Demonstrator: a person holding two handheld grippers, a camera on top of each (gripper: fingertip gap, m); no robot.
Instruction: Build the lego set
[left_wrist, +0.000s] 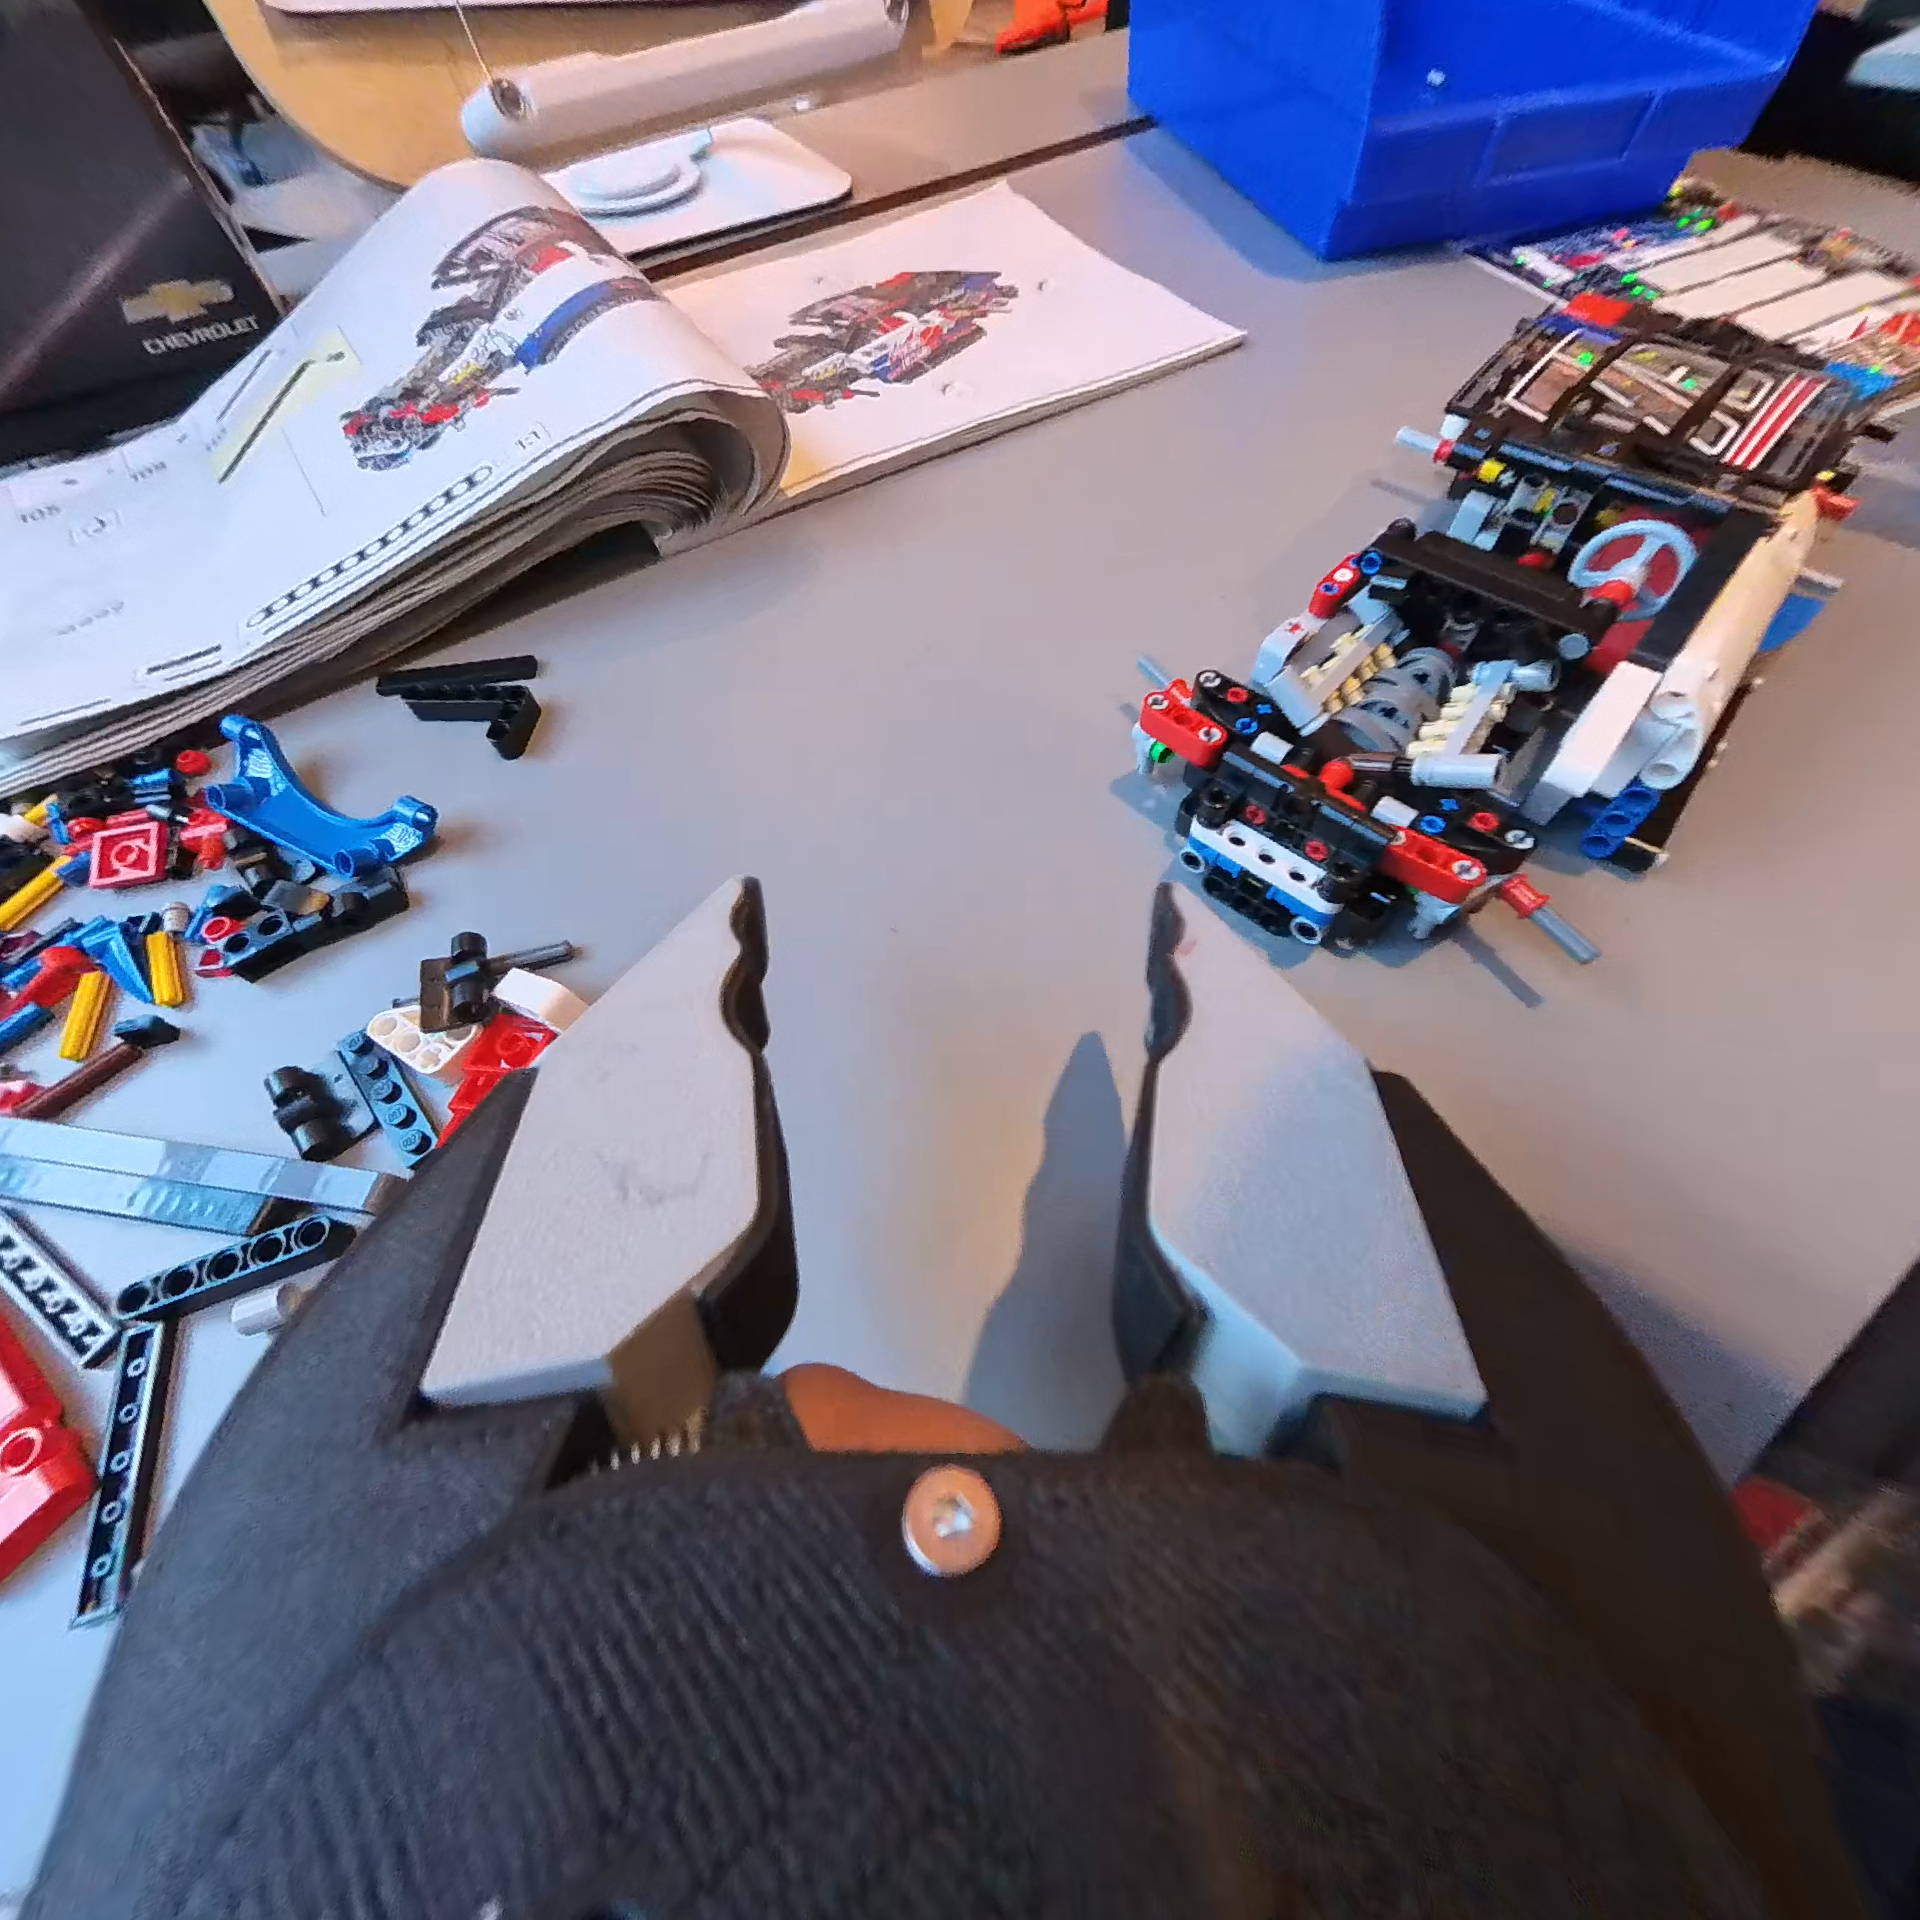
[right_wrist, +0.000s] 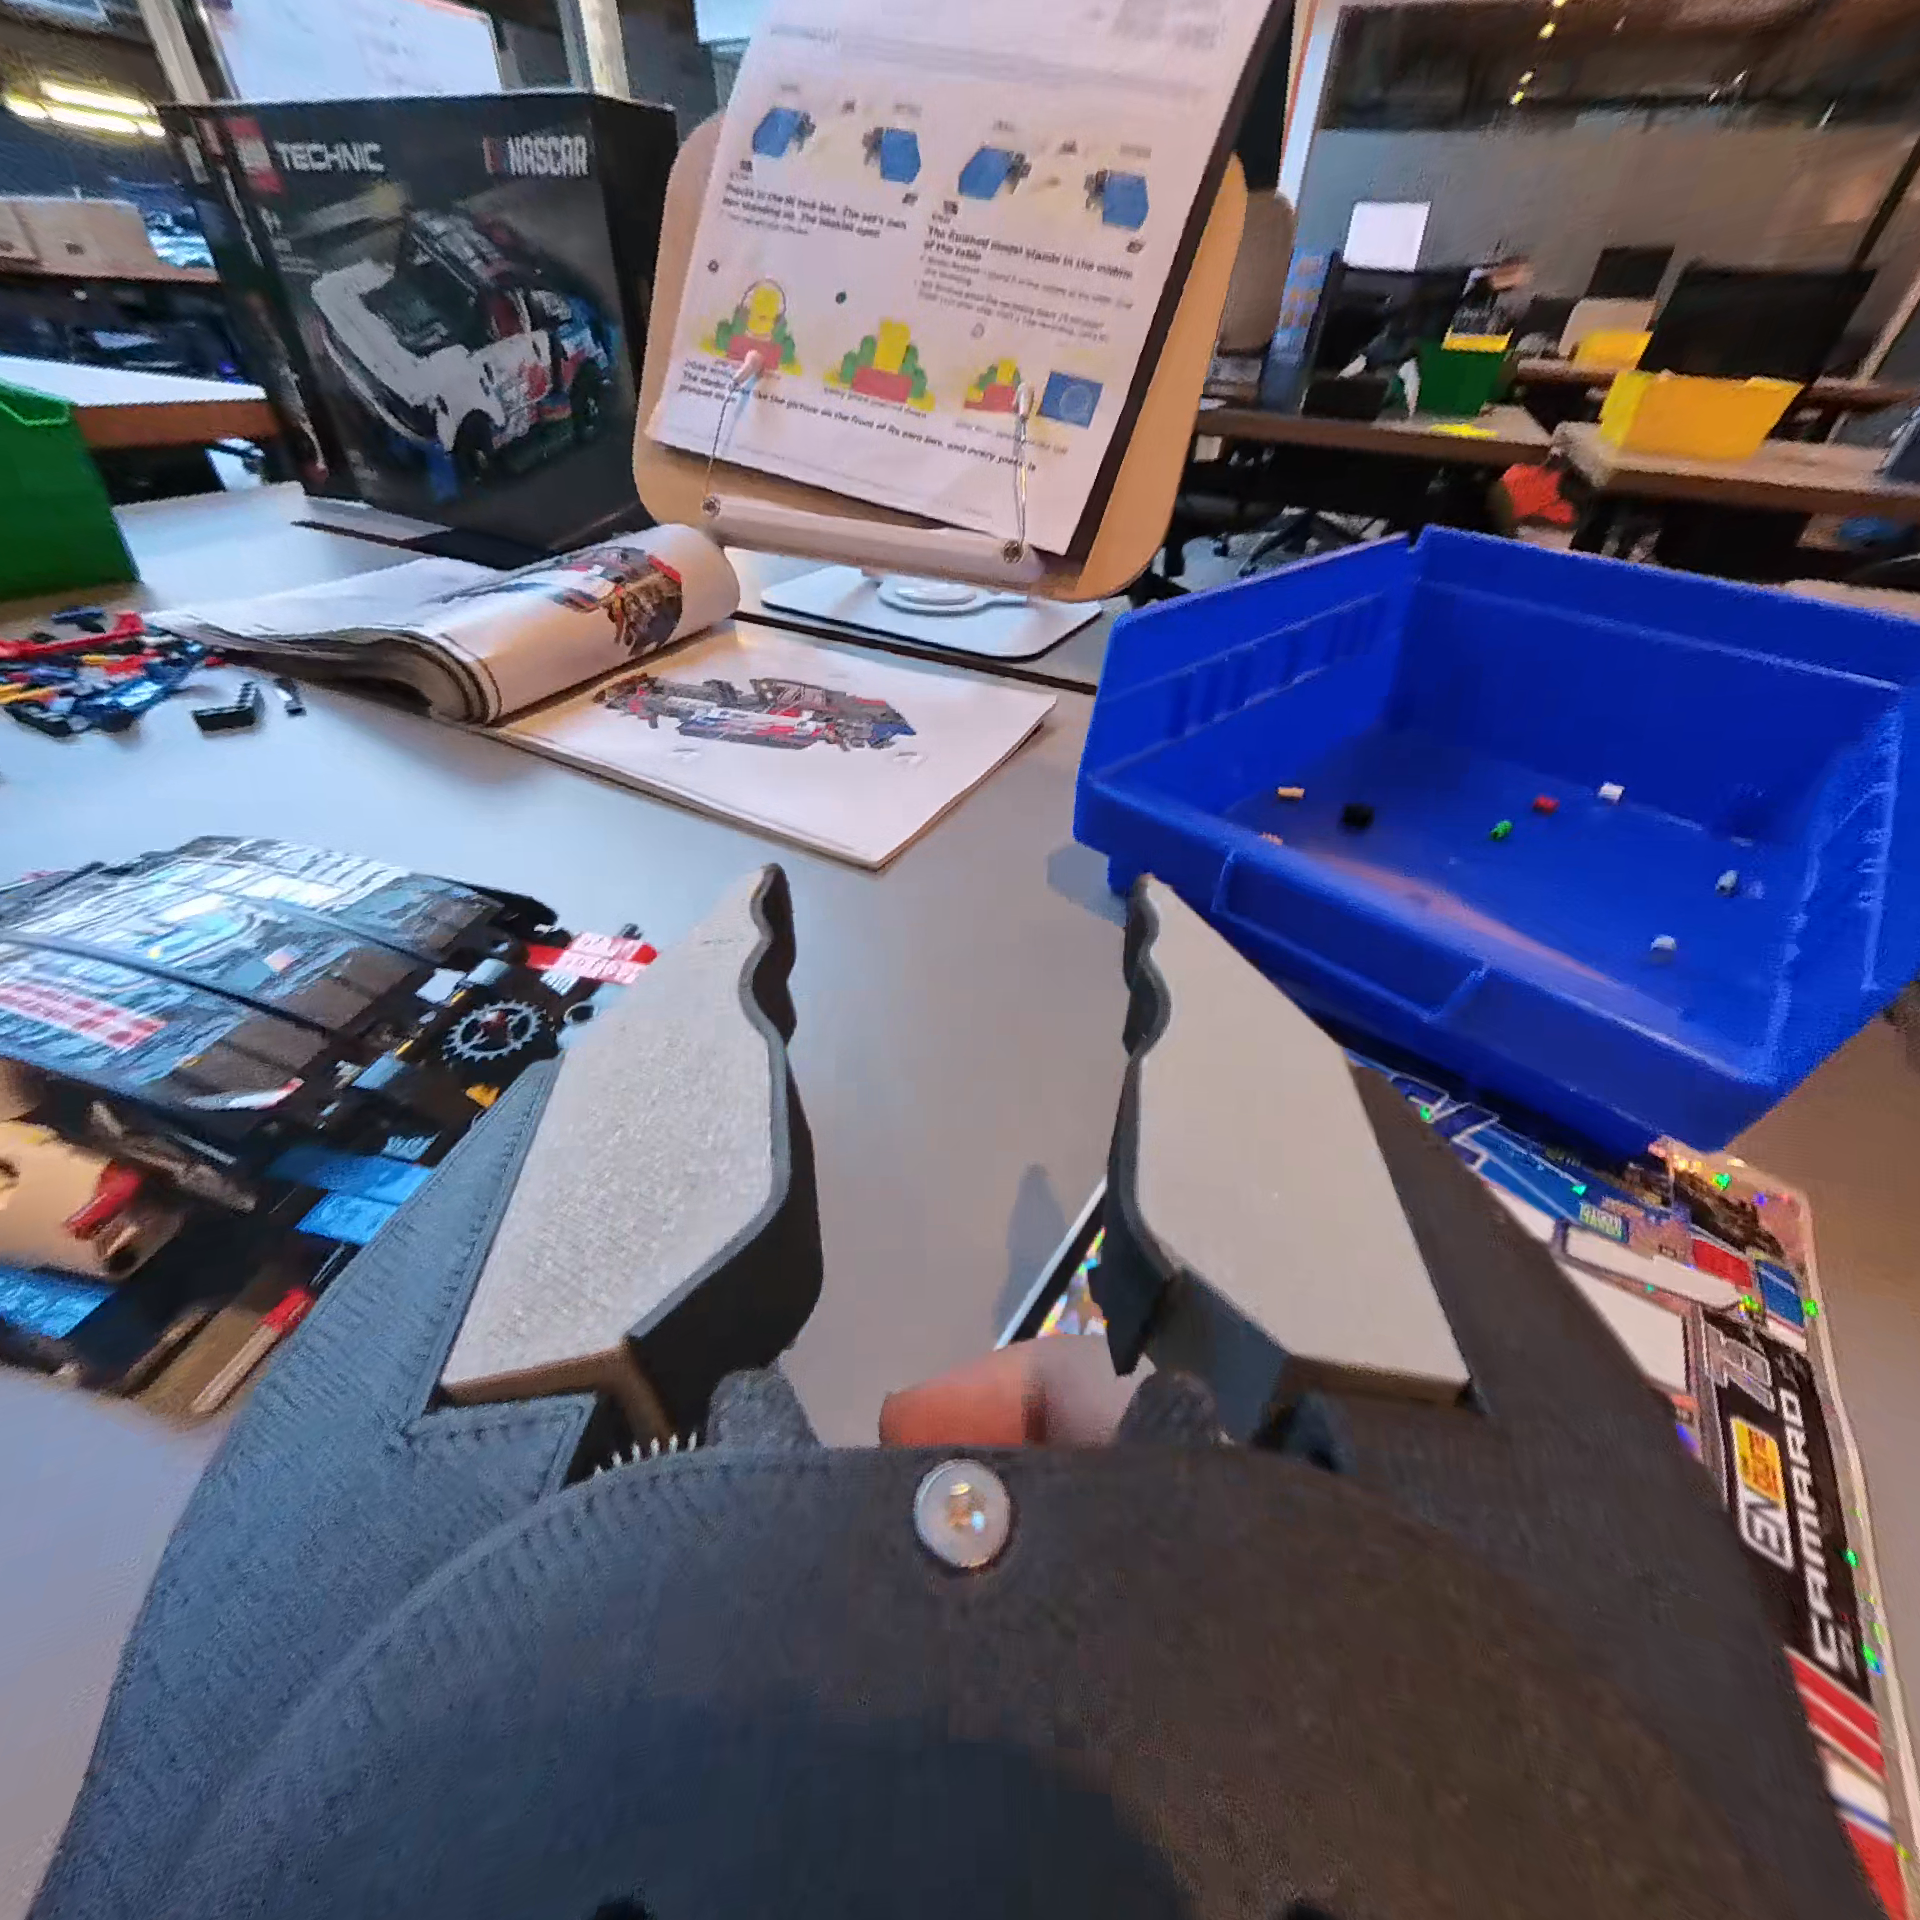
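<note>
Closest in the left wrist view, the left gripper (left_wrist: 956, 925) hangs over bare grey table (left_wrist: 883, 665) with its two grey fingers (left_wrist: 665, 1091) spread wide apart and nothing between them. Off to its left lies a scatter of loose lego pieces (left_wrist: 208, 935): a blue curved frame part (left_wrist: 312, 805), black beams, yellow and red pins. A black L-shaped beam (left_wrist: 473, 698) sits on its own just beyond that pile. Ahead and to the right stands the half-built lego car (left_wrist: 1507, 707), its white side panel and grey steering wheel showing, well clear of the fingers. An open instruction booklet (left_wrist: 623, 364) lies at the back left, and a blue bin (left_wrist: 1455, 114) stands at the far right.

From the right wrist view, the right gripper (right_wrist: 956, 935) likewise has its fingers (right_wrist: 644, 1143) held apart, empty, above the table (right_wrist: 935, 935). The lego car (right_wrist: 239, 1060) is just to its left, roof side nearest, somewhat blurred. The blue bin (right_wrist: 1299, 675) sits to the right with a few tiny pieces on its floor. A glossy sticker sheet (right_wrist: 1714, 1351) lies under the bin's near edge. Behind are the booklet (right_wrist: 727, 727), the set's black box (right_wrist: 436, 312), and a printed sheet on a stand (right_wrist: 935, 260).
</note>
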